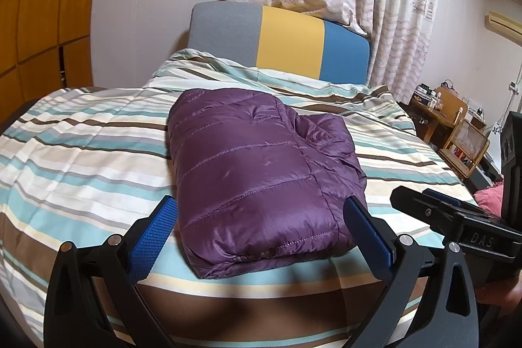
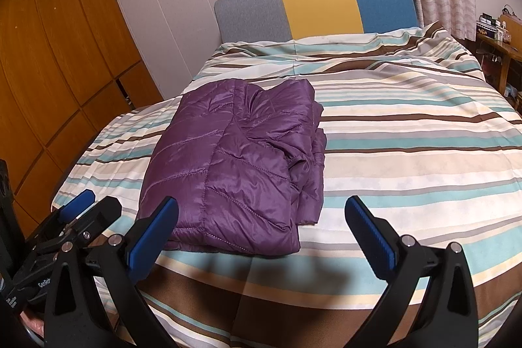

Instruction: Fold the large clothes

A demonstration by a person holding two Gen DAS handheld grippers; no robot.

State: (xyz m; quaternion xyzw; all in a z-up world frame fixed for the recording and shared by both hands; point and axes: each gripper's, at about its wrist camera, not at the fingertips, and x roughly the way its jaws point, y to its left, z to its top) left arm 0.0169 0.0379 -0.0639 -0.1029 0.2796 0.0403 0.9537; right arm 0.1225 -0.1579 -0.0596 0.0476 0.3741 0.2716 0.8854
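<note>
left gripper [image 1: 261, 217] wide open, near edge of the purple puffer jacket [image 1: 257, 165] between its blue pads, nothing clamped. right gripper [image 2: 261, 217] also open and empty, hanging near the jacket's right side. jacket lies on the striped duvet [image 2: 407, 136], near-left part of the bed. looks folded into a compact block, so the fold seems about done. right edge is loose, layers splayed. next move, if any: tuck or press that edge flat.

Even, soft indoor light; focus sharp. Sheen on the purple down jacket [image 1: 257, 165]. Soft gripper shadows fall on the striped duvet [image 2: 407, 152] at bottom. Heavy fisheye curvature, black vignette at corners.
</note>
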